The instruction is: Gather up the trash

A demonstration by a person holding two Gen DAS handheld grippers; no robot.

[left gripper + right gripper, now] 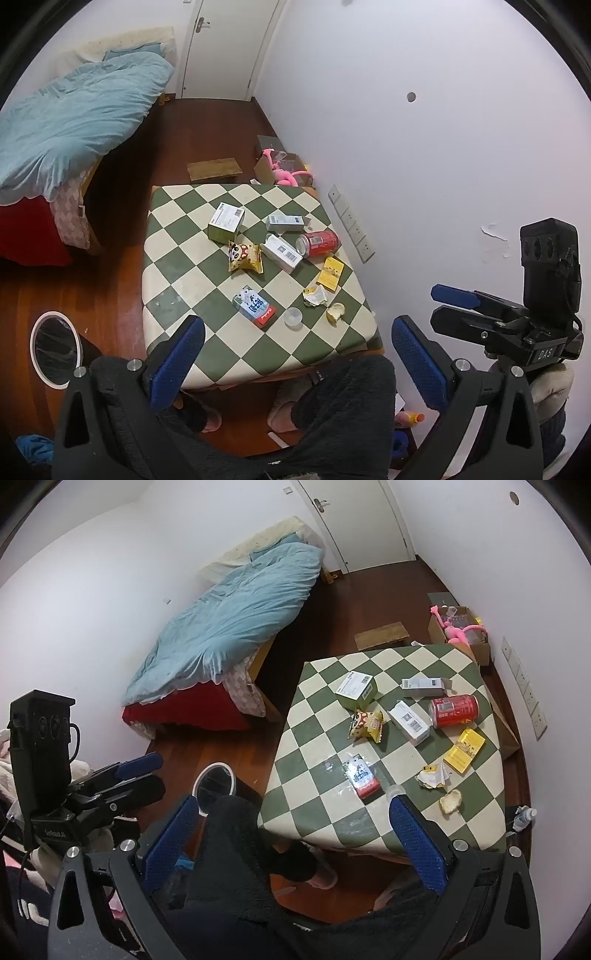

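Trash lies scattered on the green-and-cream checkered table [173, 240]: a red can [317, 243] on its side, a yellow snack bag [245, 257], a green box [226, 223], two white boxes [282, 253], a yellow packet [331, 274], a torn wrapper [315, 296] and a small carton [254, 306]. My left gripper [299, 358] hangs open above the table's near edge, holding nothing. My right gripper [295, 842] is open too and empty, short of the carton [364, 781] and the can [453, 710].
A round bin [55, 349] with a white rim and black liner stands on the wooden floor left of the table. A bed with a blue quilt [74, 118] fills the far left. A cardboard box with a pink toy [284, 171] sits behind the table. The person's dark-trousered legs [332, 413] are below.
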